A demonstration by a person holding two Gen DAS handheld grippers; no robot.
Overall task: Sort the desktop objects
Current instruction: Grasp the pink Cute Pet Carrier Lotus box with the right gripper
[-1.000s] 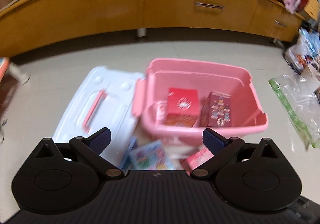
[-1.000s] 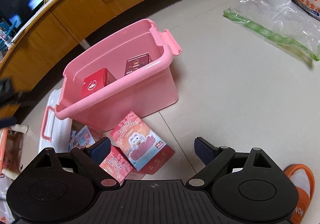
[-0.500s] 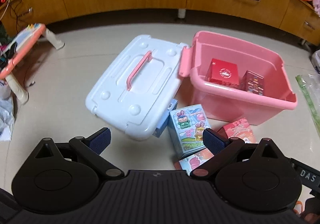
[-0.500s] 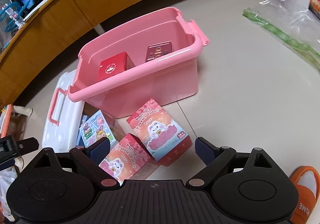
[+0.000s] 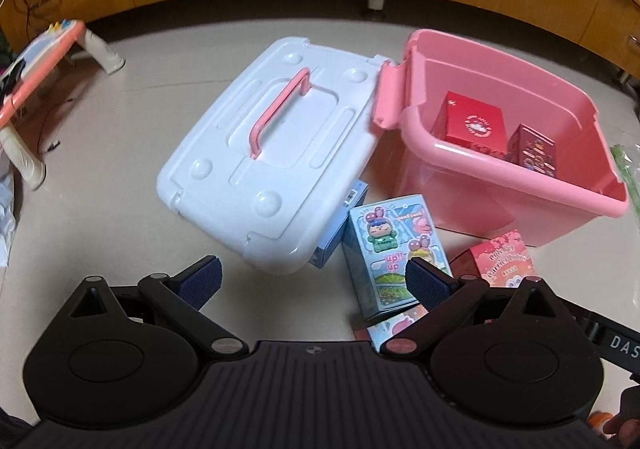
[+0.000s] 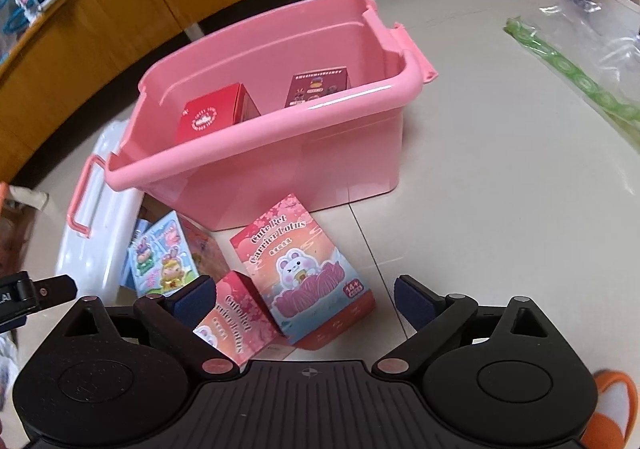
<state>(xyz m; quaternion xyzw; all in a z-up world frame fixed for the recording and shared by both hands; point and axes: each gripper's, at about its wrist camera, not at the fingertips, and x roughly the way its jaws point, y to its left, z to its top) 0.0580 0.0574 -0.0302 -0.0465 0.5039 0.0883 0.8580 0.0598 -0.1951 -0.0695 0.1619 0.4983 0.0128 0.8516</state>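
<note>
Here my right gripper is hovering wide open over the floor, its jaws having just been spreading further, and the pink "Cute Pet Carrier Lotus" box is lying flat between them, touching neither pad. A second lotus box is leaning just beside my left-hand pad, possibly brushing it; I cannot be sure. My left gripper is also standing open, empty, with the blue cartoon box lying just ahead of its right-hand pad. Beyond sits the pink bin, holding a red box and a maroon box. The white lid is resting against the bin's side.
</note>
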